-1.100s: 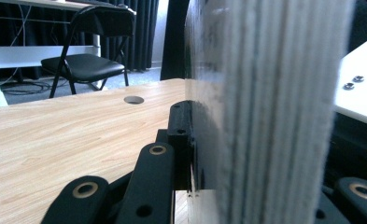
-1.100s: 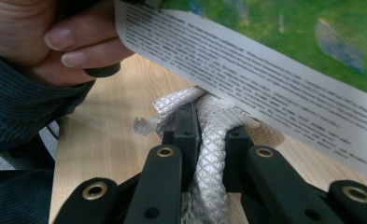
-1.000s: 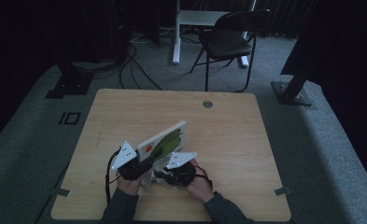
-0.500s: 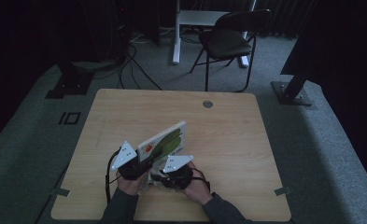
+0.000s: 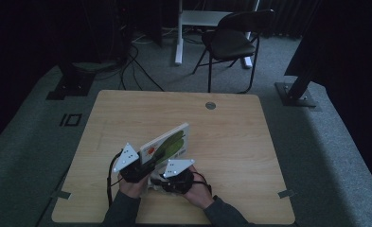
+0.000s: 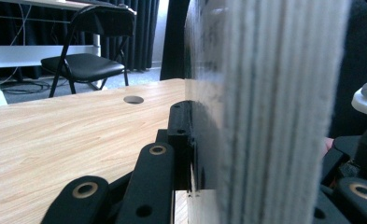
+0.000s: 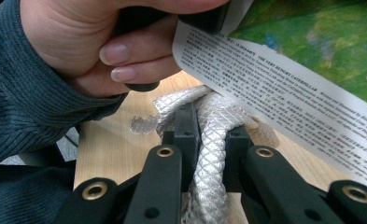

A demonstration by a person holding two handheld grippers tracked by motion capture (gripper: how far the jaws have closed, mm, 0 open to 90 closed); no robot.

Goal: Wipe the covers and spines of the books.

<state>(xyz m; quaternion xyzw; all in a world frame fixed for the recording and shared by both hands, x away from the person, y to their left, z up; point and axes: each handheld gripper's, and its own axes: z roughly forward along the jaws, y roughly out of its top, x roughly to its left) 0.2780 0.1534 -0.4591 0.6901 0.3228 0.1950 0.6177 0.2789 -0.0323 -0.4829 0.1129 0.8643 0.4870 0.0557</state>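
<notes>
While left gripper (image 5: 135, 166) clamps book (image 5: 167, 144) near its lower edge, book stands tilted off table (image 5: 231, 142), cover up, likely to clear space beneath. Right gripper (image 7: 208, 135) pinches white rope (image 7: 204, 154) just under book, above table's near edge, probably to thread or pull it free.

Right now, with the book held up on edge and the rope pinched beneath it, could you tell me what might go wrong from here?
The left gripper clamps the thick board book only at its lower corner, tilted off the table; the book could twist or slip out. The right gripper pinches the white rope right under the book's printed edge, close to the person's left hand; pulling the rope may snag the book or brush the fingers.
</notes>
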